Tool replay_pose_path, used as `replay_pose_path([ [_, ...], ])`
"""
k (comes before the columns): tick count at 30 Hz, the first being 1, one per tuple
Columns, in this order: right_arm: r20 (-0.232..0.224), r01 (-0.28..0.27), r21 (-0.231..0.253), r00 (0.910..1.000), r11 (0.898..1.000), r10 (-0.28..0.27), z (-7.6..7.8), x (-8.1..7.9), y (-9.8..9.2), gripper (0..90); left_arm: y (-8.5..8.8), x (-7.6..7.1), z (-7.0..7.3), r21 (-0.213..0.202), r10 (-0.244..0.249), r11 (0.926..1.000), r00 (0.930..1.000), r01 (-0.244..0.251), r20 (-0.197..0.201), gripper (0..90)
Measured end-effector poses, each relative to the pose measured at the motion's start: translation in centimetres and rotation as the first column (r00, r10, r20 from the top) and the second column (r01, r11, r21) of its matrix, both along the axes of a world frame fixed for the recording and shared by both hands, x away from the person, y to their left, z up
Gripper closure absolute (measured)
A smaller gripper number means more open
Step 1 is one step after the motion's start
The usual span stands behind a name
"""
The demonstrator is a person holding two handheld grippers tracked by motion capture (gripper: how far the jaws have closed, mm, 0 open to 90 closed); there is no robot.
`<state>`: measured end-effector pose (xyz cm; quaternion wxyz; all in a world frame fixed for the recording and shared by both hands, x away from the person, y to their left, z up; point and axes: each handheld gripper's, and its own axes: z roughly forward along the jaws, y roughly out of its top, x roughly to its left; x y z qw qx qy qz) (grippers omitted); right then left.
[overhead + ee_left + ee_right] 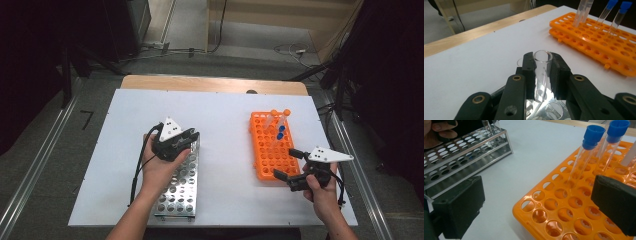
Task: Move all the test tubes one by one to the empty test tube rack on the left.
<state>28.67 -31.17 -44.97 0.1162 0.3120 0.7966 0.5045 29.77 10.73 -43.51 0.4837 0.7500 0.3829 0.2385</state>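
Note:
My left gripper (191, 137) is over the far end of the metal rack (177, 187), shut on a clear uncapped tube (542, 75). The tube stands almost upright between the jaws, and its lower end reaches down among the metal rack's holes (554, 110). My right gripper (286, 163) is open at the near edge of the orange rack (267, 155), with nothing between its jaws. In the right gripper view its two black pads (459, 207) straddle the orange rack's near corner (554, 215). Two blue-capped tubes (587, 147) stand in the rack just beyond them.
Two orange-capped tubes (280, 115) stand at the far end of the orange rack, behind the blue-capped ones (280, 132). Both racks sit on a white table top (220, 120) with a wooden strip along its far edge. Cables trail from both grippers.

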Motion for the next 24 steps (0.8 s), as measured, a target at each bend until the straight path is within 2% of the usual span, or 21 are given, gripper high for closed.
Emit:
replay_pose_path([
  [9,0.0,0.012,-0.004,0.9999,1.0,-0.012,-0.1,0.1,-0.3,0.0,0.1,-0.1,-0.1,-0.013,-0.001,0.9999,0.9994,0.001,-0.036,74.8],
  [14,0.001,0.016,-0.005,0.9999,1.0,-0.016,-0.1,0.2,-0.3,0.0,0.2,-0.4,0.1,-0.057,-0.025,0.9981,0.9989,0.023,-0.04,71.8],
  [16,0.001,0.019,-0.006,0.9998,1.0,-0.019,0.0,0.1,-0.3,0.0,0.3,-0.5,0.3,-0.068,-0.029,0.9973,0.999,0.026,-0.035,66.7],
  [21,0.003,0.025,-0.005,0.9997,1.0,-0.025,0.0,0.2,-0.3,0.0,0.8,-0.9,0.7,-0.127,-0.043,0.9911,0.9989,0.04,-0.02,58.1],
  [22,0.002,0.035,-0.005,0.9994,0.999,-0.035,0.1,0.2,-0.3,0.0,0.9,-1.0,0.8,-0.139,-0.044,0.9894,0.9989,0.04,-0.02,53.0],
  [23,0.002,0.035,-0.005,0.9994,0.999,-0.035,0.1,0.2,-0.3,0.0,1.0,-1.0,0.8,-0.151,-0.051,0.9874,0.9985,0.047,-0.02,53.0],
  [24,0.007,0.049,-0.007,0.9988,0.999,-0.049,0.2,0.4,-0.3,0.0,1.1,-1.2,0.9,-0.171,-0.068,0.9832,0.9974,0.063,-0.022,46.8],
])
